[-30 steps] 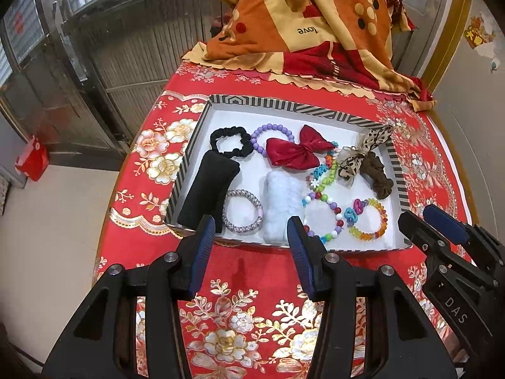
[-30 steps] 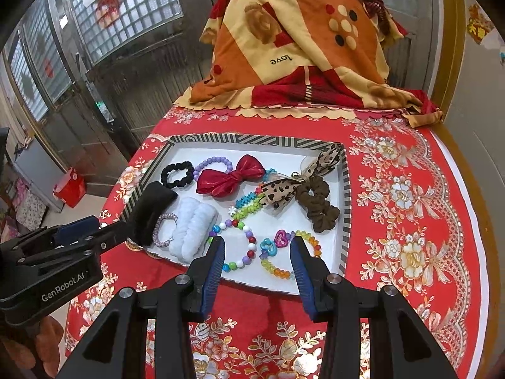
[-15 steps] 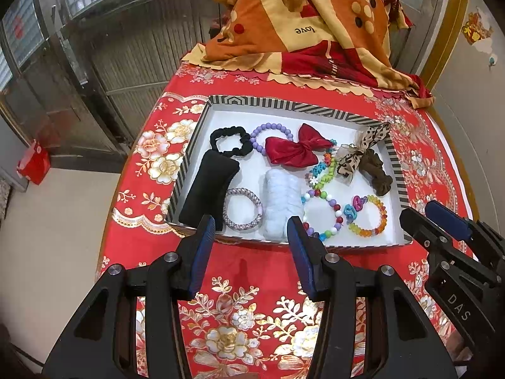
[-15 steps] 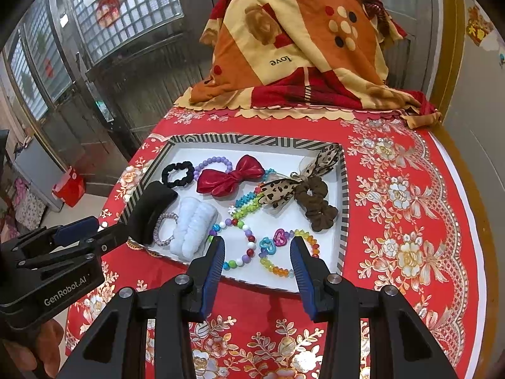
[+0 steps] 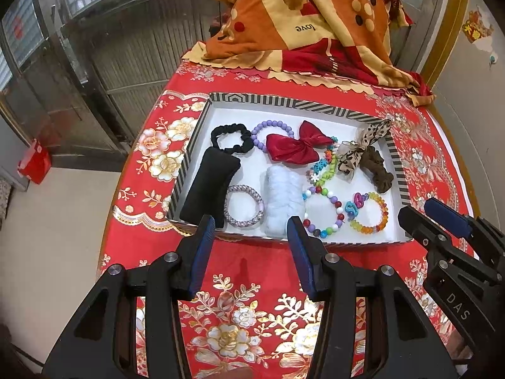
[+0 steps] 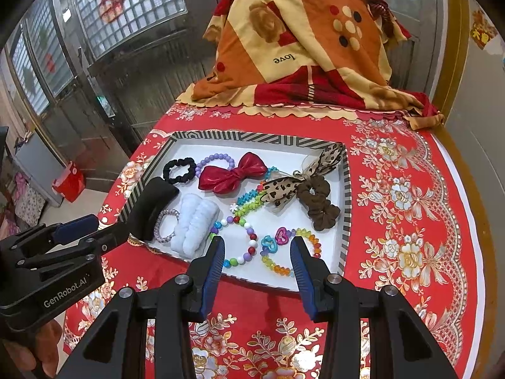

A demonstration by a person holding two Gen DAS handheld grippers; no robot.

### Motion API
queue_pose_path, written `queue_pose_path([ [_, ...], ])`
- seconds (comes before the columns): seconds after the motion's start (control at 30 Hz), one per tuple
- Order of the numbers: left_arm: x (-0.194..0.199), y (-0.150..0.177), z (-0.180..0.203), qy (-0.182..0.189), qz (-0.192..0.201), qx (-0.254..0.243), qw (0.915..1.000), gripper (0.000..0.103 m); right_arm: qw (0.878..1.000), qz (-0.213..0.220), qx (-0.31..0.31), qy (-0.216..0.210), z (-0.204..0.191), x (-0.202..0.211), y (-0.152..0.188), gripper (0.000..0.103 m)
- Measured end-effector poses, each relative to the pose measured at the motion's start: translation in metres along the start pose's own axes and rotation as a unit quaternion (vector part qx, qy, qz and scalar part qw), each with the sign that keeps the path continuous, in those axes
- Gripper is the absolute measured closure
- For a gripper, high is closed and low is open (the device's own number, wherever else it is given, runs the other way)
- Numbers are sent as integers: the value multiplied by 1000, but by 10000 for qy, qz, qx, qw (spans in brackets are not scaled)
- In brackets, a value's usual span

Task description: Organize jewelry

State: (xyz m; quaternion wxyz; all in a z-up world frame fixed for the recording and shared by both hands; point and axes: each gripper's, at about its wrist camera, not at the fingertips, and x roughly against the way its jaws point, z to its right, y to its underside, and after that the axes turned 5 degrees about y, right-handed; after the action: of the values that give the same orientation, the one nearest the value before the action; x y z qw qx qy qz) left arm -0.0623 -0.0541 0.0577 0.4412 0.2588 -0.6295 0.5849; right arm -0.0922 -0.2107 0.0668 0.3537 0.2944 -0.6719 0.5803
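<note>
Honestly we can't spot much change over the last second. The tray (image 5: 398, 158) sits a touch differently in our left view, a tiny drift of framing. Nothing in it has shifted, and both sets of fingers (image 5: 205, 237) look the same.

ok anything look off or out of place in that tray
Mostly tidy, nothing spilled or broken. One oddity: the leopard-print bow leans up over the tray's far right corner rim, and it overlaps the brown scrunchie and a bright beaded bracelet in a small tangle.
</note>
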Motion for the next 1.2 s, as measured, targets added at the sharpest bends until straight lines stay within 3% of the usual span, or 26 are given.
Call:
queue_pose_path([
  [0.97, -4, 0, 1, 22, -53, 57, 10000, 56, 9998, -156, 99, -42, -1, -11, 2, 62],
  [1.2, -2, -1, 3, 14, 114, 57, 9999, 56, 9998, -189, 94, -35, 0, -14, 3, 62],
])
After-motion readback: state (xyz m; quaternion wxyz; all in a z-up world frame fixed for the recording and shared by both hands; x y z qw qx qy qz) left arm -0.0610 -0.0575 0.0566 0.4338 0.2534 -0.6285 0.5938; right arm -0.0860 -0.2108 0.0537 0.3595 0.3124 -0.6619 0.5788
